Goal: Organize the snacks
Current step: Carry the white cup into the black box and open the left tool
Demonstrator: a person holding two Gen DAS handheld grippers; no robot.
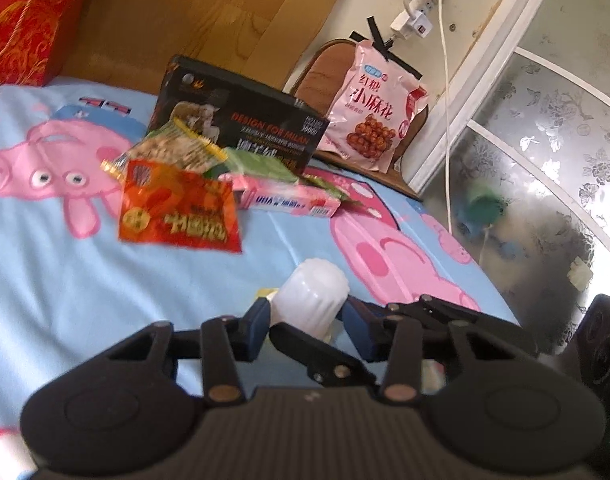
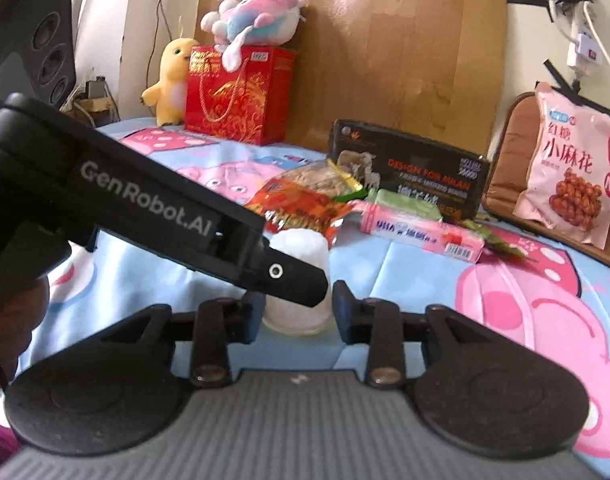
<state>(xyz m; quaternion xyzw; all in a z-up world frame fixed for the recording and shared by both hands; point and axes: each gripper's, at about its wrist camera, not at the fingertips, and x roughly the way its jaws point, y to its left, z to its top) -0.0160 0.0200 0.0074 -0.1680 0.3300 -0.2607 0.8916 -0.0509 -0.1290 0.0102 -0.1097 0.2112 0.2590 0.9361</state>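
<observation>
I have the bed (image 1: 85, 280) in front of me, its blue cartoon-pig sheet carrying everything. At the far side lies the black box (image 1: 241, 116), with the snack pile leaning against its near face: a red packet (image 1: 181, 210), a long pink box (image 1: 293, 200), a green pack (image 1: 261, 164) and a clear bag of nuts (image 1: 173, 148). A big pink snack bag (image 1: 375, 108) rests apart on the chair beside the bed.

Nearest to me is the small white ribbed cup (image 1: 311, 300), standing mouth-down on the sheet. My left gripper (image 1: 307, 316) is clamped on it, a blue pad (image 1: 261, 316) pressed to each flank. In the right wrist view the right gripper (image 2: 297, 312) sits around the same cup (image 2: 299, 280); its far pad stands just off the wall, and the other is hidden behind the left tool, so I cannot tell whether it grips.

My judgement: only one tool should carry this. I would keep the left squeeze light (thin plastic buckles), back the right one clear, then lift straight up before travelling toward the pile, staying above the red packet.
</observation>
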